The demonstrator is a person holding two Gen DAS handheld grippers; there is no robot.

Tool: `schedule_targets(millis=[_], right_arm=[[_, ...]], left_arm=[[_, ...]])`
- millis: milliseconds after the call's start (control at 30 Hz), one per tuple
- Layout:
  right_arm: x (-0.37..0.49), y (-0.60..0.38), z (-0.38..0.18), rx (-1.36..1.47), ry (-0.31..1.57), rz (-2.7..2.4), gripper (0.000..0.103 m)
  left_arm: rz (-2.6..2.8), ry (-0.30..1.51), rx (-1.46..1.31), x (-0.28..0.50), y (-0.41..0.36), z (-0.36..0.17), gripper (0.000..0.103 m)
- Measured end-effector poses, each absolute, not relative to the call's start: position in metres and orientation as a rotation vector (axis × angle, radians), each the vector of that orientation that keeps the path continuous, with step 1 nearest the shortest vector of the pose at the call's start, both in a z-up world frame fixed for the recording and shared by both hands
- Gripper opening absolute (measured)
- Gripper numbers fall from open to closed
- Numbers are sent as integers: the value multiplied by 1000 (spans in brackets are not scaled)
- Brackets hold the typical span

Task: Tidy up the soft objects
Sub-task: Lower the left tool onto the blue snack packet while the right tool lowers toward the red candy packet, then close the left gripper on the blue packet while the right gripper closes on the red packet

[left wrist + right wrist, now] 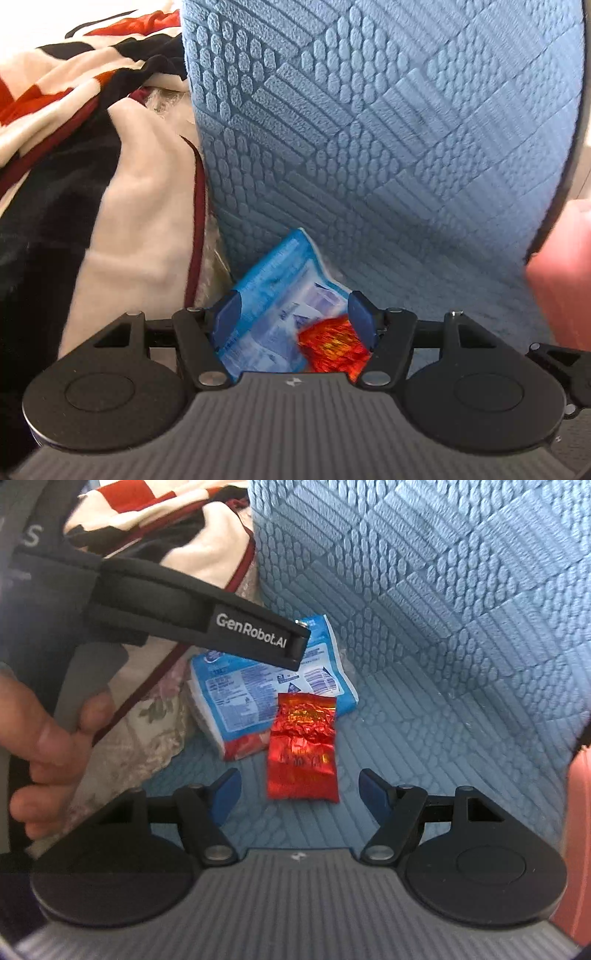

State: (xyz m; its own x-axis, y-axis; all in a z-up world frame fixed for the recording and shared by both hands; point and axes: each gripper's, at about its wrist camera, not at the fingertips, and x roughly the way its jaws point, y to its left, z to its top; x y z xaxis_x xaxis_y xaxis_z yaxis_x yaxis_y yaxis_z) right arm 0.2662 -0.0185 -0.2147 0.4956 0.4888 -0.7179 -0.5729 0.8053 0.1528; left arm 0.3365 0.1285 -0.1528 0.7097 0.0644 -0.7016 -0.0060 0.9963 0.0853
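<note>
My left tool (293, 317) and right tool (299, 794) stand open, with the red wrapper (303, 749) and blue tissue pack (258, 690) just ahead on the blue mat (443, 664).

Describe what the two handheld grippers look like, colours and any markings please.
Both grippers, left and right, look alike: a ribbed grey body, black linkage arms on round black discs with silver pivot pins, and dark blue fingers. A black strap on the left one carries white "GenRobot.AI" lettering.
</note>
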Motion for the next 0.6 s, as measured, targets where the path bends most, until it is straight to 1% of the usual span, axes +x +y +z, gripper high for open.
schedule_targets(millis=[267, 367, 467, 500, 567, 600], right_arm=[[290, -2, -235, -124, 864, 637, 72], [295, 6, -244, -209, 919, 598, 73], [293, 7, -245, -244, 904, 609, 71], [292, 7, -245, -250, 904, 611, 70], [292, 6, -244, -249, 902, 610, 64], [292, 5, -243, -251, 902, 608, 57]], left_arm=[[15, 780, 115, 360, 137, -161, 69], [10, 802, 168, 366, 132, -168, 69], [-1, 812, 176, 368, 133, -171, 69], [-1, 816, 166, 369, 134, -171, 69], [0, 821, 145, 370, 136, -173, 69], [0, 823, 148, 370, 136, -174, 69]])
